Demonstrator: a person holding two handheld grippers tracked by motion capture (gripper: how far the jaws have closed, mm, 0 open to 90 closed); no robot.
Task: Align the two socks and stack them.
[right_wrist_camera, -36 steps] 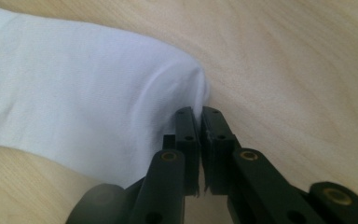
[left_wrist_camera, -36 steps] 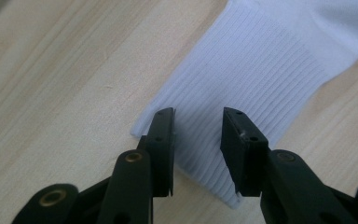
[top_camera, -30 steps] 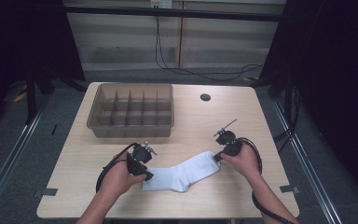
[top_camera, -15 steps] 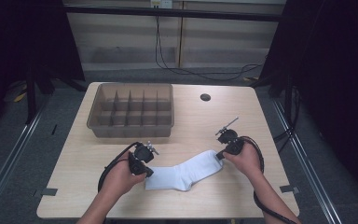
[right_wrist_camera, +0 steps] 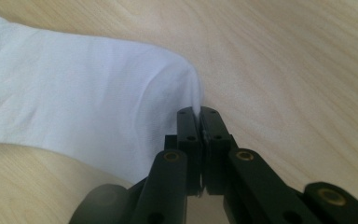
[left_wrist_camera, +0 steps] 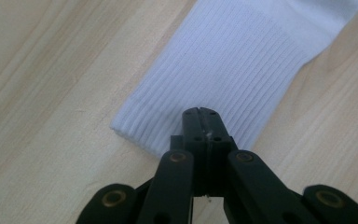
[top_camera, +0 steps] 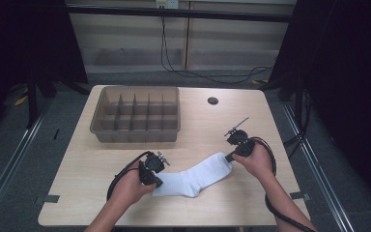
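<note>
Sock (top_camera: 193, 178): white, ribbed at the cuff, lying flat on the wooden bench (top_camera: 207, 125) on the person's side of the brown divided tray (top_camera: 137, 114). It runs slantwise, cuff end nearer the person and below the tray's right front corner, toe end further right and slightly further from the person, well clear of the tray.

Left tongs (top_camera: 153, 182): at the cuff end of the sock. In the left gripper view the two black jaws are brought together, with the tips of the left tongs (left_wrist_camera: 200, 114) set on the ribbed cuff edge (left_wrist_camera: 177, 130); the fabric dimples slightly just ahead of them. The jaws have just been closing, and the cuff edge lies pinched between them. Gripping the sock at the cuff.

Right tongs (top_camera: 229, 157): at the toe end of the sock. In the right gripper view the jaws stand closed against each other, with the rounded toe fabric (right_wrist_camera: 186, 79) drawn up to a small peak where it meets the tips of the right tongs (right_wrist_camera: 198, 114). Gripping the sock at the toe.

Sock condition: stretched between the two grips, smooth over the foot, a bend at the heel about midway.

Other items: the tray is divided into compartments and sits at the far left part of the bench. A small dark round disc (top_camera: 213, 101) lies on the bench to the right of the tray, apart from it and from the sock.
</note>
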